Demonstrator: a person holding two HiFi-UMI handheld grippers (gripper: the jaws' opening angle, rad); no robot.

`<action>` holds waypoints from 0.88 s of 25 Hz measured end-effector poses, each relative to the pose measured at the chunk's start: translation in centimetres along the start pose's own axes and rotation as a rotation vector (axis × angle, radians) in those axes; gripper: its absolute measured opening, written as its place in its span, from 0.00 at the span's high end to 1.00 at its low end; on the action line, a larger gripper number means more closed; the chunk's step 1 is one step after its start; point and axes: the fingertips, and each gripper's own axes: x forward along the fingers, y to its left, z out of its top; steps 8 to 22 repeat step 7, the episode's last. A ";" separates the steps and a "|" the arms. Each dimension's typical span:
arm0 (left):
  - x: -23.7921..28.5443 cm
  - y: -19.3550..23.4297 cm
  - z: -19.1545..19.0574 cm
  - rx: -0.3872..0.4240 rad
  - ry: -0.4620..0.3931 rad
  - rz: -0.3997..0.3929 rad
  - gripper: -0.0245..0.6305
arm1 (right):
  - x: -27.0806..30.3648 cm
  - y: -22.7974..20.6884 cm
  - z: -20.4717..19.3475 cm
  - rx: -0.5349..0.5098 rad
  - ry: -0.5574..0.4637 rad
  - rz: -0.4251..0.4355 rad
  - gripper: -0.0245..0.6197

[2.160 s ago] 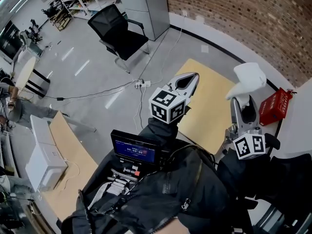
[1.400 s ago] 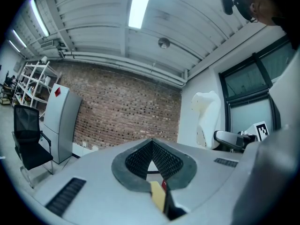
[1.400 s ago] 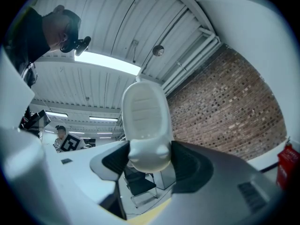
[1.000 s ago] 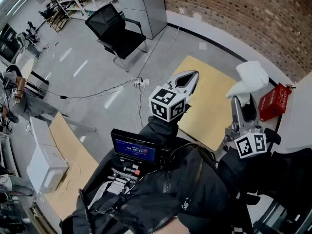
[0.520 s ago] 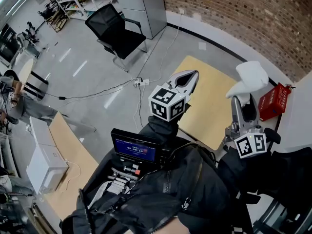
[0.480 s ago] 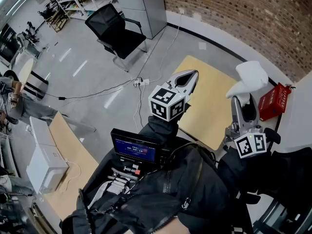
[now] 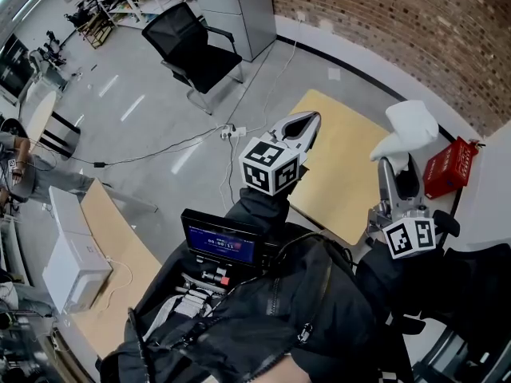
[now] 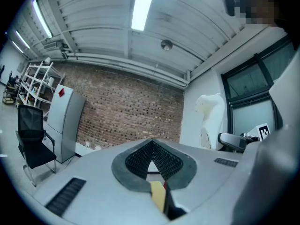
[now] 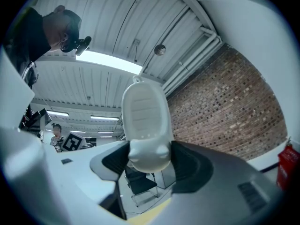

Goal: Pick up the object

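Note:
A white plastic object [image 7: 409,132] with a rounded, ribbed body is held up in the air, pinched at its narrow end by my right gripper [image 7: 397,159], which is shut on it. In the right gripper view the white object [image 9: 145,125] stands upright between the dark pads [image 9: 192,165], filling the gap. My left gripper [image 7: 300,126] is raised to the left of it, above the wooden table [image 7: 339,162]; in the left gripper view the left gripper [image 8: 153,159] has its jaws closed together with nothing between them.
A red box [image 7: 449,171] lies at the table's right end by the brick wall [image 7: 415,30]. A black chair [image 7: 192,50] and floor cables [image 7: 160,152] are to the left. A second table with a white box [image 7: 72,258] sits at lower left.
The left gripper has shifted slightly left and up. The right gripper and the white object stay where they were.

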 end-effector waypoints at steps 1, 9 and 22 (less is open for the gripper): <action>-0.1 0.3 0.0 -0.002 -0.002 0.006 0.97 | 0.0 0.0 0.0 -0.001 0.001 0.000 0.52; 0.2 0.3 0.5 -0.004 -0.001 0.004 0.97 | 0.2 0.0 0.5 -0.003 -0.003 0.004 0.52; 0.2 0.3 0.5 -0.004 -0.001 0.004 0.97 | 0.2 0.0 0.5 -0.003 -0.003 0.004 0.52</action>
